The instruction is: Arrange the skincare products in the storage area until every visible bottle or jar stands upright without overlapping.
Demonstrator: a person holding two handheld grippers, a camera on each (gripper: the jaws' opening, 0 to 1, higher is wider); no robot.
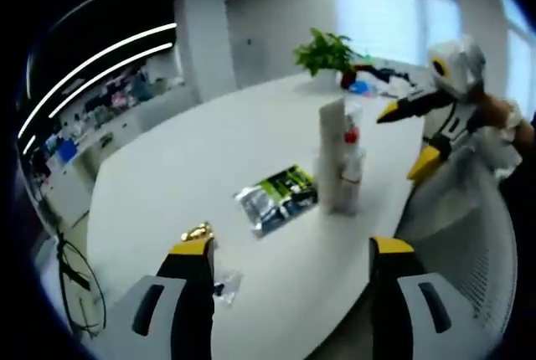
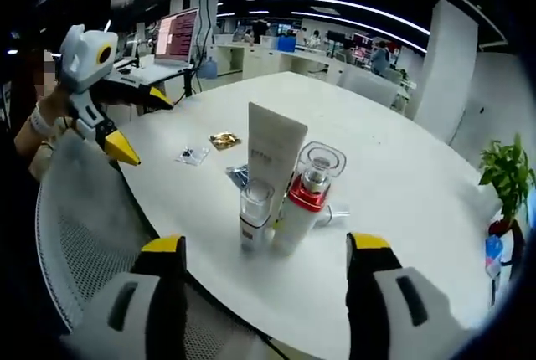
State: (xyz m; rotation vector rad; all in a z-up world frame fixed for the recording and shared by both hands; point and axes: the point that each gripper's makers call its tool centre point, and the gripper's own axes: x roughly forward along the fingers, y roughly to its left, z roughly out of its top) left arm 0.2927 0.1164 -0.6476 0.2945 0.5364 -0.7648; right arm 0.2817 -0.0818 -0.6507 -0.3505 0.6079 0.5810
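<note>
A big white round worktop (image 2: 402,184) spreads across both views, and a mesh-backed chair (image 2: 84,234) sits at its near edge in the right gripper view. Both grippers hang off the worktop's edge, well apart from the products, on opposite sides of the cluster. The left gripper (image 1: 291,251) has its yellow-tipped jaws spread wide with nothing between them. The right gripper (image 2: 266,247) is the same: jaws wide, holding nothing. Each gripper also shows up in the other's view, jaws parted, a hand gripping it.

On to the skincare cluster, standing close together near the worktop's edge. The tall white tube (image 2: 272,155) stands upright, the biggest of the lot. Just beside it, on its right in the right gripper view, the bottle with the red collar (image 2: 306,197) and clear cap stands slightly tilted, seemingly leaning on the tube. In front of the tube, the small clear-capped bottle (image 2: 254,213) stands upright. Whether they touch is hard to tell.

Behind the cluster lies a flat green-and-silver sachet (image 1: 280,197). A small gold foil packet (image 2: 224,140) and a tiny clear packet (image 2: 193,156) lie further off. A potted plant (image 1: 325,54) sits at the far edge.
</note>
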